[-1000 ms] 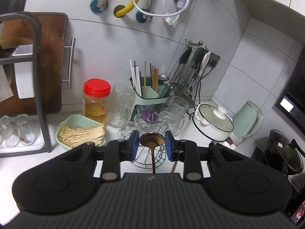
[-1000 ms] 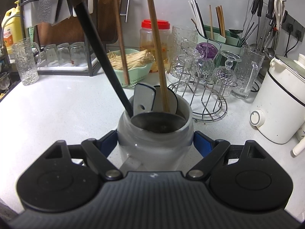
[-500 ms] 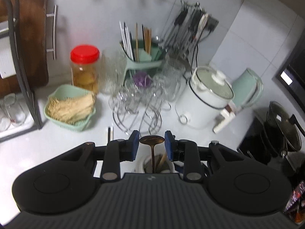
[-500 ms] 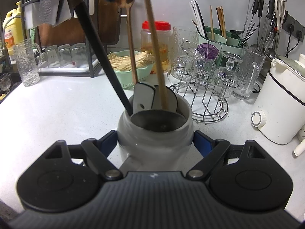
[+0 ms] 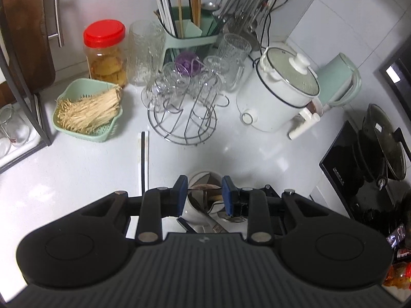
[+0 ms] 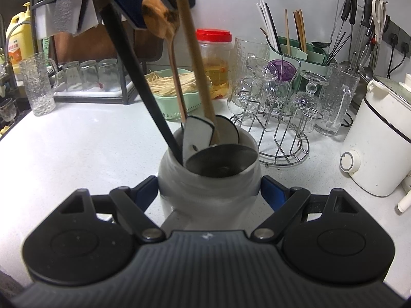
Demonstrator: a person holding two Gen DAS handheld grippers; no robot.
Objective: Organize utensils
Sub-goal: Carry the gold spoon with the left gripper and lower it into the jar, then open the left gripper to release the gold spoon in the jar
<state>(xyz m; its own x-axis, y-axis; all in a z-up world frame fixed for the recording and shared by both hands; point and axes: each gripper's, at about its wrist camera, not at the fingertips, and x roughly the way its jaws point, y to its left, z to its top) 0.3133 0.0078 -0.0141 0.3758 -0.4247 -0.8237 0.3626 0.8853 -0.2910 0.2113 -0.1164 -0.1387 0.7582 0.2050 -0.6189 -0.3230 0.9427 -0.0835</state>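
White speckled countertop under grey wall tiles fills the left wrist view. Below the left gripper, whose blue pads are partly closed on the bowl of a wooden spoon, sits the white crock, so the spoon's handle drops straight into its mouth among the other utensils; this looks like the moment of lowering it in. Ahead and left of the pads a pair of chopsticks lies flat on the counter, probably next to be sorted. Farther ahead stand a wire glass rack, a mint basket of pale sticks and a red-lidded jar.

From the right wrist view, the right gripper clamps the crock by its rounded, glossy sides, apparently steadying it. Rising from it are a black handle, a thicker wooden handle and a dull metal ladle bowl. Above, the slim wooden spoon hangs from the left gripper, its stem reaching into the opening.
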